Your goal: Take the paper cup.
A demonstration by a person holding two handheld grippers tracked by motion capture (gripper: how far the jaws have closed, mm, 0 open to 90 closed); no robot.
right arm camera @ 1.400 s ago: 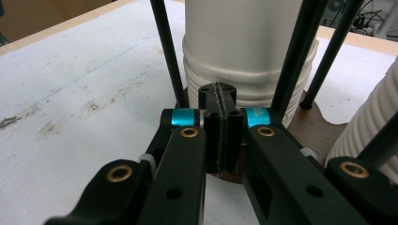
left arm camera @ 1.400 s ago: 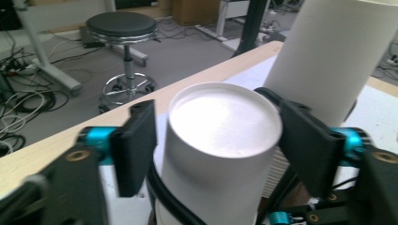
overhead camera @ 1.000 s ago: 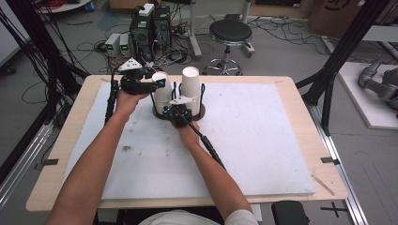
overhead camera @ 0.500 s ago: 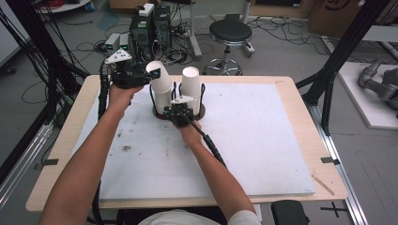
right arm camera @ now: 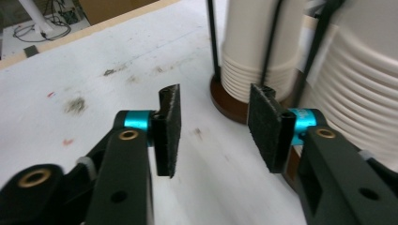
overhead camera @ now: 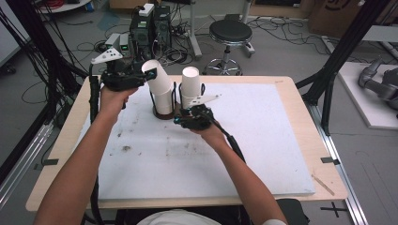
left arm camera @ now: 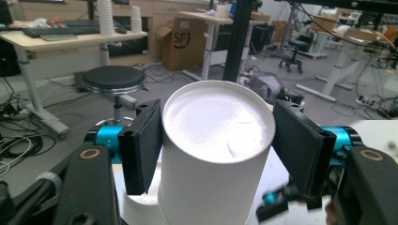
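The wide wooden tabletop [overhead camera: 300, 93] with its scuffed white foam sheet [overhead camera: 263, 140] takes up the middle of the high view, and its near edge runs behind the person's forearms at the bottom of the frame. Right of centre and at lower left the sheet lies bare, so the open room is there, while the work sits close to the far edge, at upper centre. There a dark round stand with thin black wire uprights [overhead camera: 165, 112] holds two stacks of white paper cups; its base is partly covered by the right tongs [overhead camera: 180, 119], and in the right gripper view it is cut off by the frame's right edge, the ribbed cup rims crowding the upper right. The right stack of white paper cups [overhead camera: 190, 86] stands upright in the stand. The left tongs [overhead camera: 151, 74], at upper left of centre, pinch a single white paper cup [overhead camera: 155, 77] by its sides, tilted up and to the left, its lower end still nested in the left stack of cups [overhead camera: 163, 101]. In the left gripper view both black pads flank the cup's closed end. The right tongs have just been opening: their pads [right arm camera: 170, 124] stand spread with nothing between them, just beside the stand's base, low over the sheet.
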